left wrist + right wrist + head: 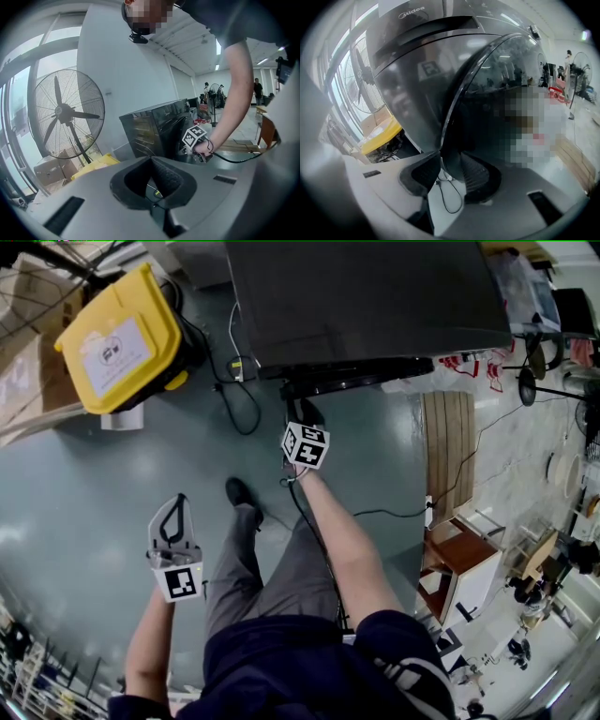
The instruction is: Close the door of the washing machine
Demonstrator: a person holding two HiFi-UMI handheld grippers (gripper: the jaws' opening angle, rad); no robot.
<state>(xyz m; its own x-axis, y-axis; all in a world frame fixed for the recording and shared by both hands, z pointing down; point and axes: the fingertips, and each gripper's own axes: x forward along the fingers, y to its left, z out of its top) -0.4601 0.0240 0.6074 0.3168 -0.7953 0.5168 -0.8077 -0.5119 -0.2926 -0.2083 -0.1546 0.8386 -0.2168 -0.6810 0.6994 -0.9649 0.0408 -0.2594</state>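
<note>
Head view, left to right. A yellow bin (122,338) stands on the floor (84,474) at far left, well apart from the work. The left gripper (174,512) hangs low beside the person's leg, its fingers (168,178) clenched tip to tip on nothing; it takes no part in the step. The right gripper (302,411) reaches forward and down to the washing machine (366,296).

Right gripper view: the fingers (480,176) grasp the lower rim of the door (487,75), one pad on each face. The door is a round, dark, glossy panel. It stands swung out from the front of the machine, with a clear gap between its rim and the cabinet. The task is thus at the closing step proper: hold taken, door not yet shut.

The next move probably calls for swinging the rim in an arc about the hinge toward the machine's opening. The wrist would turn with the door so the pads do not slip off the thin edge. A final firm push would seat the latch.
</note>
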